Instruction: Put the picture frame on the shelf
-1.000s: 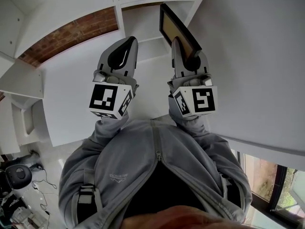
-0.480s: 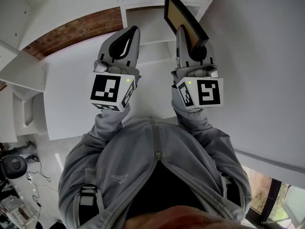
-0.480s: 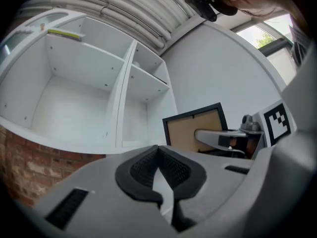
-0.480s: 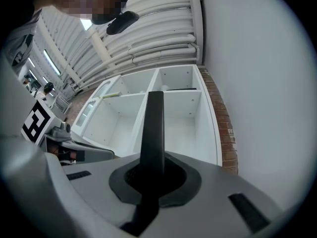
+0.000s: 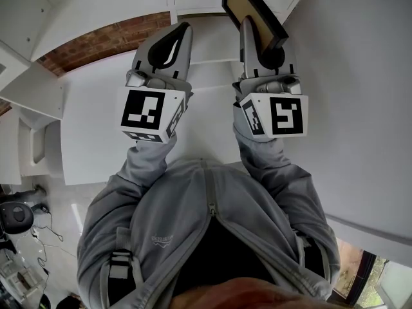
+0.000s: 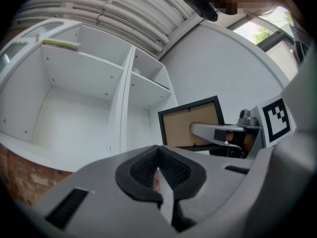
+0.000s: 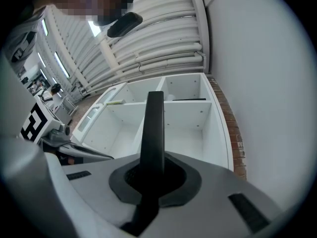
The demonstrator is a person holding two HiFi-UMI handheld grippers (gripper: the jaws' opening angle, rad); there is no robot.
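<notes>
A black picture frame [image 5: 252, 10] with a brown backing is held up in front of the white shelf unit [image 5: 193, 2]. My right gripper [image 5: 257, 40] is shut on its lower edge. In the right gripper view the picture frame [image 7: 153, 128] shows edge-on, rising from between the jaws toward the shelf compartments [image 7: 183, 120]. My left gripper [image 5: 168, 47] is shut with nothing in it, level with the right one. From the left gripper view the picture frame [image 6: 190, 123] and the right gripper's finger [image 6: 213, 131] lie to the right, with the empty shelf compartments [image 6: 74, 108] ahead.
A white wall [image 5: 360, 76] runs along the right. A brick strip [image 5: 96, 44] shows beside the shelf unit at the left. A thin yellowish object [image 6: 60, 43] lies on an upper shelf board. The person's grey sleeves and jacket [image 5: 206, 224] fill the lower head view.
Both grippers have moved up and forward toward the shelf unit, the right one carrying the picture frame. The frame's top now reaches the head view's upper edge.
</notes>
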